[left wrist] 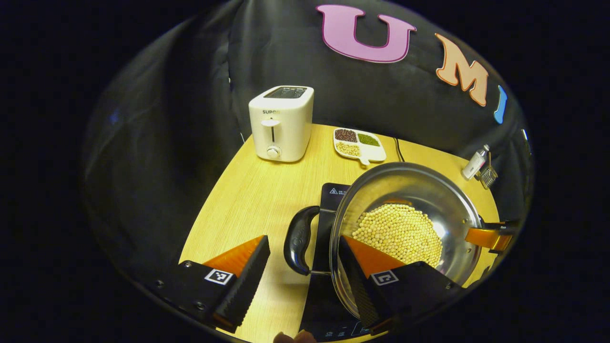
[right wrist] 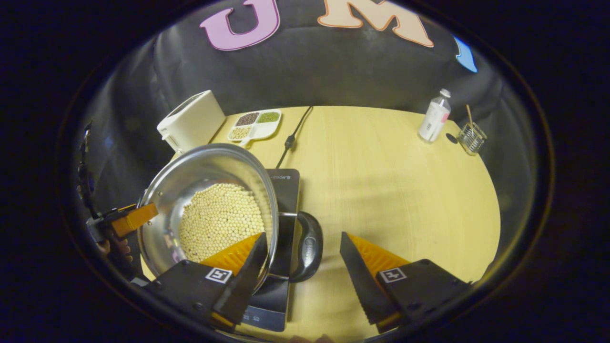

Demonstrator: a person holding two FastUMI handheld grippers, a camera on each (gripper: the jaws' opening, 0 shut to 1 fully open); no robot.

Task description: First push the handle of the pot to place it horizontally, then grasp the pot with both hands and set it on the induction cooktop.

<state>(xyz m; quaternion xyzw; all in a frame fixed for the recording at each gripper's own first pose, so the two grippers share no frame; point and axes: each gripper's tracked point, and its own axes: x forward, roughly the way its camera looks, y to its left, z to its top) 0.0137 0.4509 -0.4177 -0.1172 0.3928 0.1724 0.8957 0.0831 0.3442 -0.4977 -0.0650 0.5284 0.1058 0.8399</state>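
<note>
A steel pot holding soybeans stands on the black induction cooktop. Its black loop handle lies between the fingers of my left gripper, which is open, with one finger over the pot's rim. In the right gripper view the pot sits on the cooktop. Its other loop handle lies between the spread fingers of my right gripper, open and not pressing. Each gripper appears at the pot's far side in the other's view, the right gripper and the left gripper.
A white toaster and a divided dish of beans stand at the back of the yellow table. A power cord runs back from the cooktop. A small bottle and a wire holder stand at the far right.
</note>
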